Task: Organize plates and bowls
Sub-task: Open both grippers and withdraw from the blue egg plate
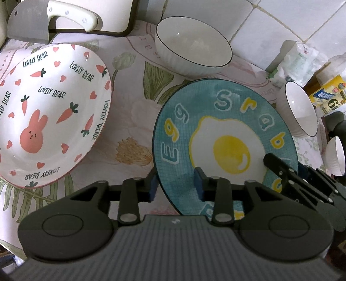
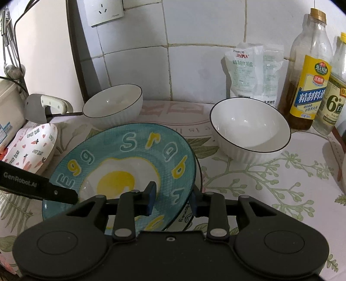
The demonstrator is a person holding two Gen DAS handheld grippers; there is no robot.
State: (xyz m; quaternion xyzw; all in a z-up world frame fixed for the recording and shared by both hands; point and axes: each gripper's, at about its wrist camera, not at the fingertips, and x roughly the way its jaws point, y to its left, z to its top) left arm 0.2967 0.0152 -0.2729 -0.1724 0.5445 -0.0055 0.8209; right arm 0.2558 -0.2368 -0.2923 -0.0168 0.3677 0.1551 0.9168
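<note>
A blue plate (image 1: pixel 216 112) painted with a fried egg lies on the flowered cloth, on top of another plate whose dark rim (image 2: pixel 198 173) shows beside it. My left gripper (image 1: pixel 176 183) stands open, its blue pads either side of the plate's near-left rim without pressing. My right gripper (image 2: pixel 172 198) is open too, one pad over the plate (image 2: pixel 129 155), the other outside its right rim. A white bunny plate (image 1: pixel 49 112) lies to the left. White bowls with dark rims stand behind (image 1: pixel 192 43) and to the right (image 2: pixel 248 129).
A cleaver with a white handle (image 1: pixel 71 15) rests on a board at the back left. Two smaller bowls (image 1: pixel 300 108) sit at the right edge. Sauce bottles (image 2: pixel 309 71) and a salt bag (image 2: pixel 253 71) line the tiled wall at the back right.
</note>
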